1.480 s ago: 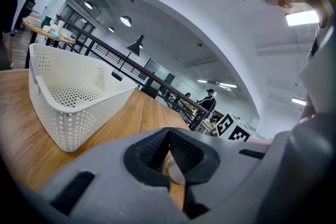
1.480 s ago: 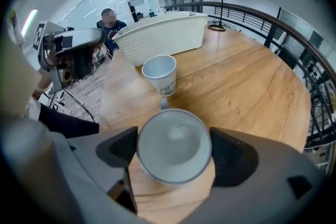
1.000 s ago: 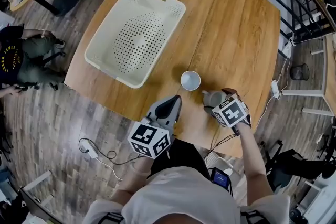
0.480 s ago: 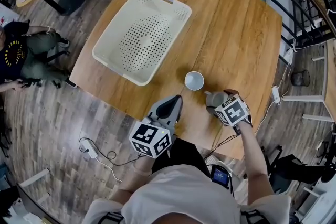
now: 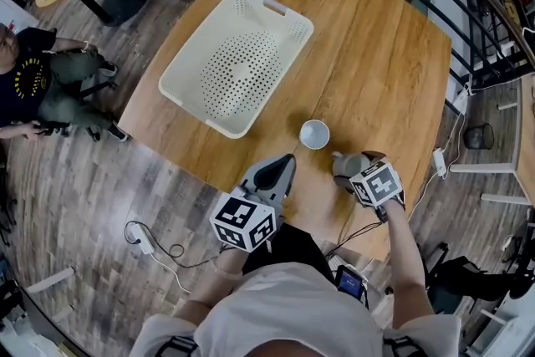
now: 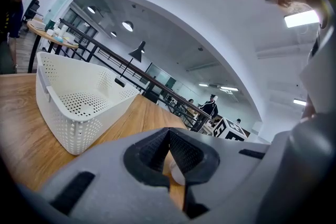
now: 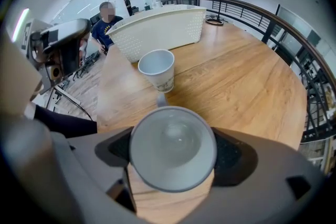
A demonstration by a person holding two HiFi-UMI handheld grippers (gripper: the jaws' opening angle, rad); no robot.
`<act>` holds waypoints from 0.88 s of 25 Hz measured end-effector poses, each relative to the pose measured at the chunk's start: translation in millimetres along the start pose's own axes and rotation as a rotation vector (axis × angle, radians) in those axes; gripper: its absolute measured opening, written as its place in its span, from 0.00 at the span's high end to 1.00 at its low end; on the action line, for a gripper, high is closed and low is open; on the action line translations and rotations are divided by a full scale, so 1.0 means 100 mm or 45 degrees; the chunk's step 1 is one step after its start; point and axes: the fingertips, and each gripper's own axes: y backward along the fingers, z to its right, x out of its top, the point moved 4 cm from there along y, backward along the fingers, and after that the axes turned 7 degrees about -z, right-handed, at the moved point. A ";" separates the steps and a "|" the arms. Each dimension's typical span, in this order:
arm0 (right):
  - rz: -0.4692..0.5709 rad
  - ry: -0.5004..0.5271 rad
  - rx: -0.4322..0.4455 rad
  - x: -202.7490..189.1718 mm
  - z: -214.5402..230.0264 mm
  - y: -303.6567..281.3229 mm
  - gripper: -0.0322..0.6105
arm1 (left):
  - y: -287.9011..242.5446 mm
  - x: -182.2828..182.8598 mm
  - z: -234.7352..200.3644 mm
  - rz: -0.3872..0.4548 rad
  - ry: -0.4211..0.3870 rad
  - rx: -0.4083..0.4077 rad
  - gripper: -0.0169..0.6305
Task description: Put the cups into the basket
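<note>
Now: right gripper (image 7: 174,150) has its jaws pressed on the grey mug (image 7: 170,136), one pad on each side of its wall. The mug is upright by the table's (image 5: 393,71) near edge. The basket (image 5: 238,63) lies forward-left, toward the far left corner, and the white cup (image 5: 314,134) stands directly between. I judge the carry must clear that cup. Left gripper (image 6: 169,134) sits nearer the white cup, jaws together, empty. The right gripper view shows the pad contact (head view hides it).
</note>
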 end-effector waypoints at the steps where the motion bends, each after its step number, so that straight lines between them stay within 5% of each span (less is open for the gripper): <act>1: 0.013 -0.012 0.012 0.02 -0.01 0.05 0.31 | 0.01 0.01 -0.01 0.004 -0.002 0.001 0.96; 9: 0.085 0.022 0.073 0.24 -0.05 0.66 0.31 | 0.05 0.12 -0.04 0.037 -0.017 -0.005 0.96; 22: 0.140 0.349 -0.041 1.22 -0.07 1.69 0.31 | 0.19 0.36 -0.13 0.146 0.021 0.017 0.96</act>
